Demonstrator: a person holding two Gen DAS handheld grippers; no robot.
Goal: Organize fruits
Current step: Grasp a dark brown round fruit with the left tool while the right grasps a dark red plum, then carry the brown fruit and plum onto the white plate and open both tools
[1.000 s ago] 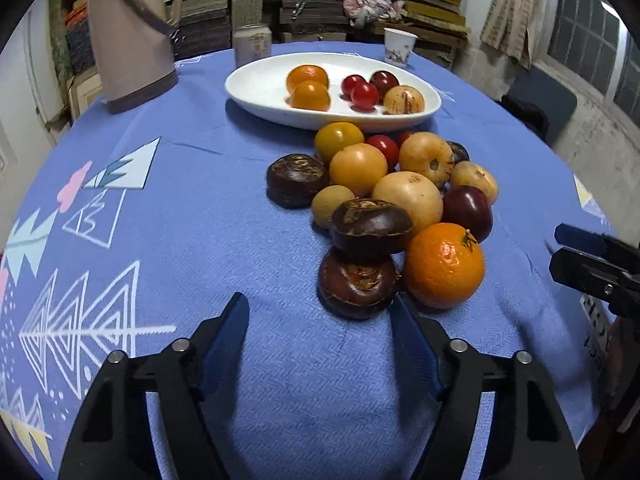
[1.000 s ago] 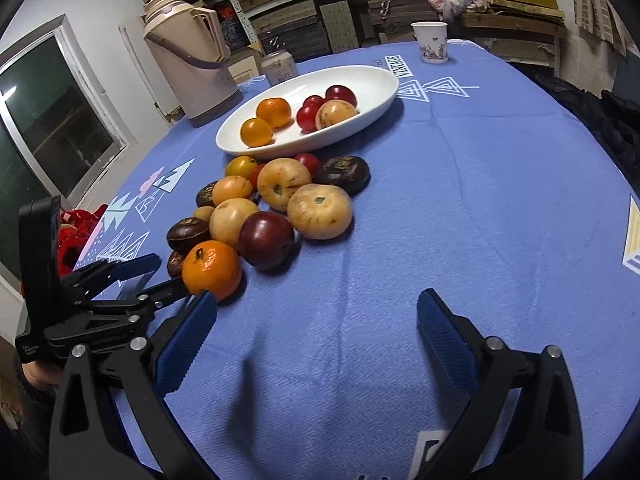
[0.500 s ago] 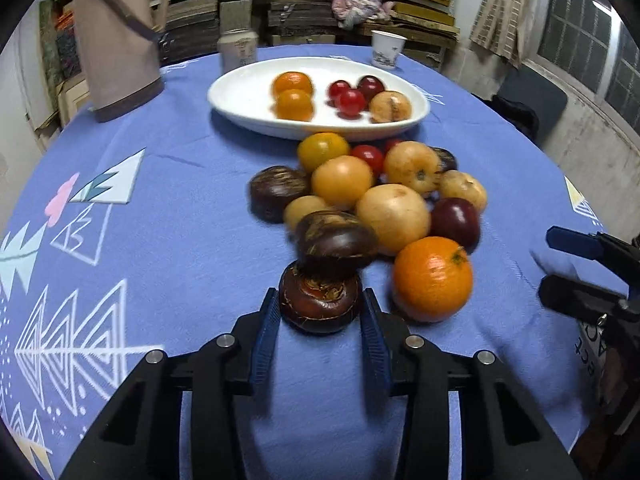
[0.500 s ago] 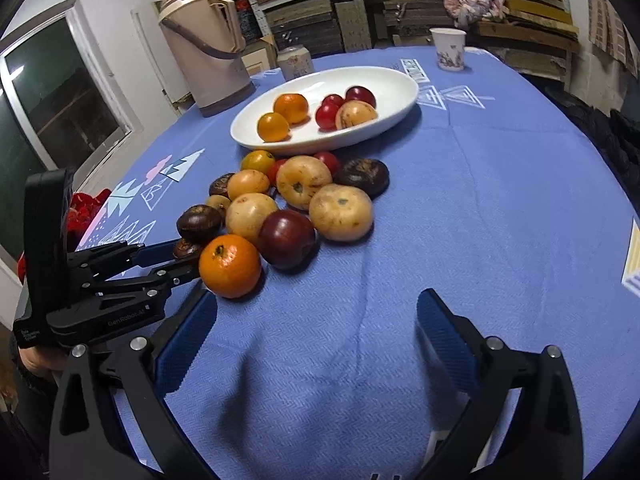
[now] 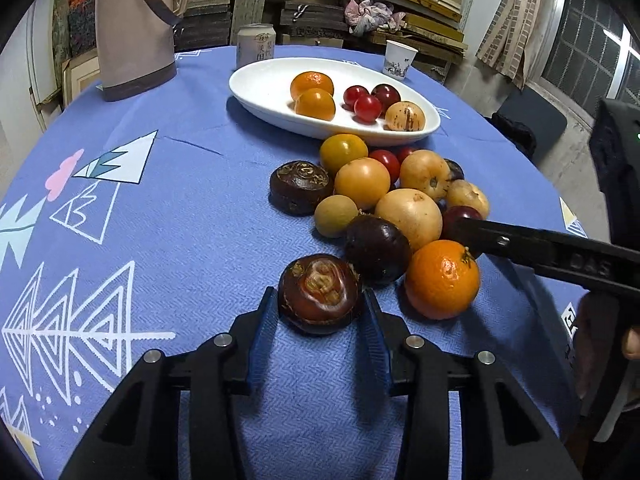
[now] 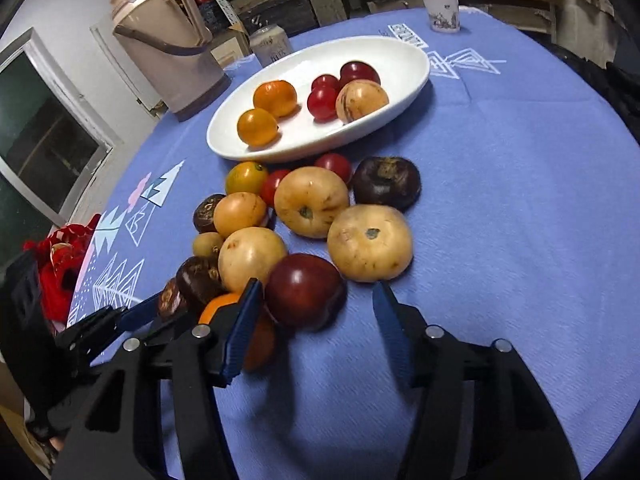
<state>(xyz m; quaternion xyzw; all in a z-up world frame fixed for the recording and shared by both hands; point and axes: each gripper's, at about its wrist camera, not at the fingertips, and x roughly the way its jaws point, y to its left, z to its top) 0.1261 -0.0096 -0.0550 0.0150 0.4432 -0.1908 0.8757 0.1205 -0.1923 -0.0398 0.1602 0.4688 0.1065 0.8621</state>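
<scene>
Left wrist view: dark brown chestnut-like fruit (image 5: 320, 294) sits at the near end of the pile on the blue cloth (image 5: 180, 220), and the left gripper (image 5: 320, 316) is clamped on it, blue pads touching both sides. It's on the cloth as far as I can tell, w/ a darker fruit (image 5: 377, 249) just behind it and the orange (image 5: 442, 278) just to its right.

To do the step well: lift straight up before heading far toward the white dish (image 5: 264, 84), so it doesn't drag neighbours. The fruit is round and hard-looking, so keep the pinch across its widest part or it may pop out.

Right wrist view: right gripper (image 6: 316, 304) has just been closing, jaws now mid-width around the dark red plum (image 6: 306, 290). Left pad looks to be against it; right pad stands clear w/ cloth showing between, so no grip yet. Big tan fruit (image 6: 370, 242) sits right at that free pad's tip and the orange is tucked under the left finger, so finish the close gently, centred on the plum only.

Dish already holds two oranges, red fruits and a tan one; room remains at both ends. Both grippers are near each other, so lift one at a time.
</scene>
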